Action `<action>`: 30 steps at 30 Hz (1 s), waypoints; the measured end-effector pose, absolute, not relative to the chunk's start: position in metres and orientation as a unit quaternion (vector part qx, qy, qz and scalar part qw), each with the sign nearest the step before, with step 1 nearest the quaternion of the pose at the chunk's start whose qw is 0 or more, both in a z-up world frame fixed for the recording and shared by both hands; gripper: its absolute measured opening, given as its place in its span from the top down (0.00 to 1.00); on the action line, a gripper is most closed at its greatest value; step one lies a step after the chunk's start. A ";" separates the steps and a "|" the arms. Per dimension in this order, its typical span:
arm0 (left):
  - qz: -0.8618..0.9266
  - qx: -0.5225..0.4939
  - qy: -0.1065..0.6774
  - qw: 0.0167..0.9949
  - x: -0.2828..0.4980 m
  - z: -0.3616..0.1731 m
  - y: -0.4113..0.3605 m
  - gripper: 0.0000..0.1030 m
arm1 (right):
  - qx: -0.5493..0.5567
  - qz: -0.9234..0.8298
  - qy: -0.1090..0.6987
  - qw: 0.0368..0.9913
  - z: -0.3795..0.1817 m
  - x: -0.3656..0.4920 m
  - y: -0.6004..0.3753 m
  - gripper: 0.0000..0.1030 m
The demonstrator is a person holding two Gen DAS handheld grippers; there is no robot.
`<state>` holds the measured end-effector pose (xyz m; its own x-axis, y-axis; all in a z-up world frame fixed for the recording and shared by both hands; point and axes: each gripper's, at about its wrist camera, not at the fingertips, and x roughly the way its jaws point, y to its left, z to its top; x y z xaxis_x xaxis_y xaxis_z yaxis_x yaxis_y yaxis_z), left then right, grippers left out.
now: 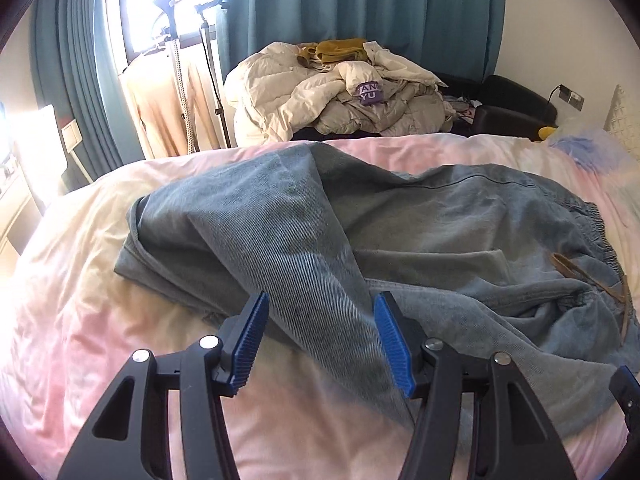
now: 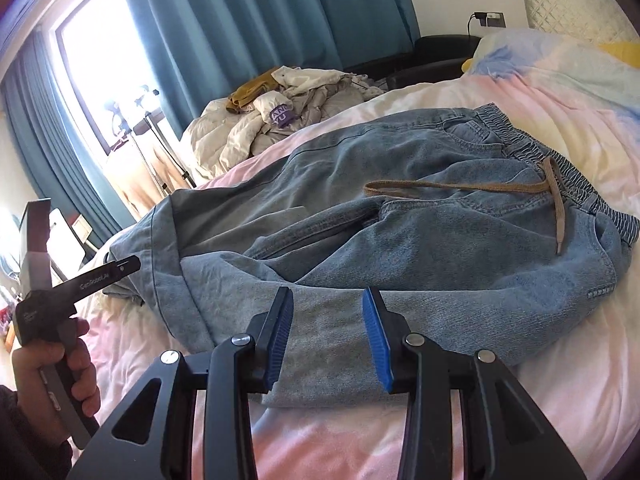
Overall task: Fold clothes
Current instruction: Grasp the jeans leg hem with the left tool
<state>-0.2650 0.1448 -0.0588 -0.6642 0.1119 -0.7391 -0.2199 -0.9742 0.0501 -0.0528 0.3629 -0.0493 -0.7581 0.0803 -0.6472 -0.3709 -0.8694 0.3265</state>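
Both of my grippers sit spread wide over the jeans (image 2: 400,216) lying rumpled on the pink bed (image 2: 560,380). Left gripper (image 1: 320,340) straddles a raised denim ridge, pads not pinching it. Right gripper (image 2: 328,336) hangs open above the cuff end, gripping nothing.

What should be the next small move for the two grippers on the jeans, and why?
Probably close both grippers on the denim. The left gripper and right gripper are both open, each with a raised part of the jeans between its fingers. The jeans lie only partly folded and rumpled on the bed, so a grip seems needed first.
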 end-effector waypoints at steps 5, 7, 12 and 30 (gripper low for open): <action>0.890 -0.447 0.078 0.038 -0.298 -0.084 0.158 0.45 | -0.334 0.903 0.241 0.123 -0.061 -0.060 0.372 0.65; 0.878 -0.473 0.066 0.017 -0.308 -0.095 0.156 0.46 | -0.339 0.901 0.243 0.122 -0.066 -0.064 0.374 0.65; 0.886 -0.460 0.051 0.004 -0.305 -0.087 0.147 0.90 | -0.348 0.898 0.242 0.115 -0.073 -0.069 0.373 0.65; 0.903 -0.425 -0.012 0.060 -0.169 -0.028 0.074 0.95 | -0.320 0.920 0.193 0.116 -0.051 -0.053 0.354 0.65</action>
<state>-0.1689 0.0738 -0.0283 -0.6322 0.1177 -0.7658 -0.0980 -0.9926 -0.0717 -0.0530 0.3540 -0.0509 -0.7683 0.0891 -0.6338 -0.3364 -0.8987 0.2813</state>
